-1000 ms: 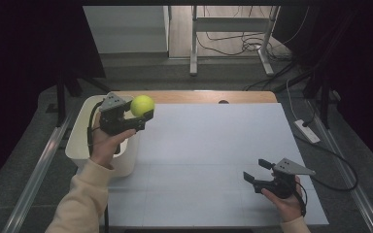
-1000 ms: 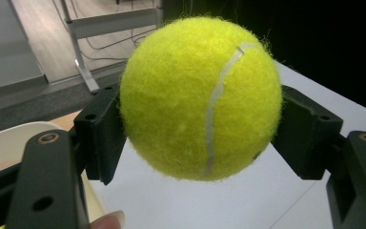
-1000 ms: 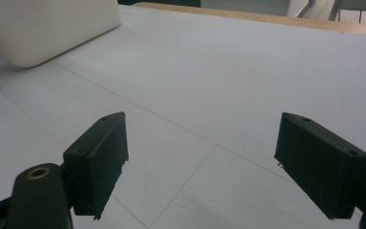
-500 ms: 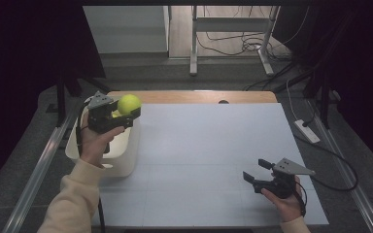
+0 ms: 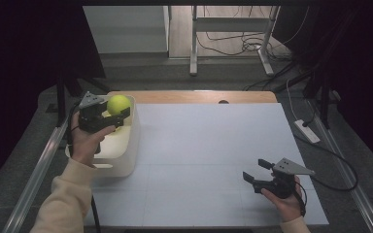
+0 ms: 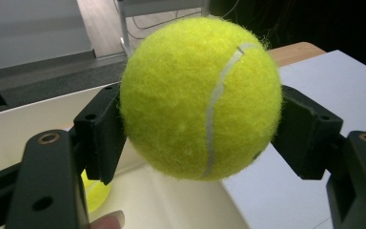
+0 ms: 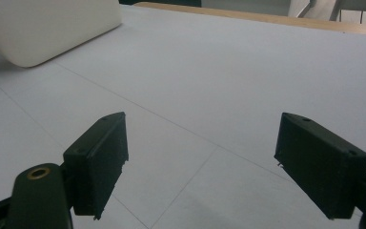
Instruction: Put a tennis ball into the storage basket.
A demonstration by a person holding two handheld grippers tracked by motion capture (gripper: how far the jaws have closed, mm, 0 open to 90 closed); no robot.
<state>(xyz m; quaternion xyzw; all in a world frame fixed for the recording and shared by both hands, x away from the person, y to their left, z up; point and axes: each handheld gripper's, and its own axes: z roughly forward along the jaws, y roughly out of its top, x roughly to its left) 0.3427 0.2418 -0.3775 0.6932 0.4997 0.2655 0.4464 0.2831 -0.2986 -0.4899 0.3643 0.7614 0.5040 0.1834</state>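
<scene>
The left gripper (image 5: 119, 114) has its fingers (image 6: 100, 133) clamped on a yellow tennis ball (image 6: 201, 98), held above the open white bin (image 5: 126, 155) below them. Another yellow ball (image 6: 95, 193) lies inside. The right gripper (image 5: 255, 171) rests low over the bench (image 5: 209, 145), fingers (image 7: 100, 160) spread wide, gripping nothing.

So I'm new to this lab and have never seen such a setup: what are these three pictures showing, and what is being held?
A person sits at a white table holding a hand-operated two-jaw gripper in each hand. The high view looks down from above; the other two come from cameras riding on each gripper. The left gripper is clamped on a yellow tennis ball above a white bin at the table's left edge; something else yellow lies inside it. The right gripper hangs open and empty near the table's front right.
</scene>
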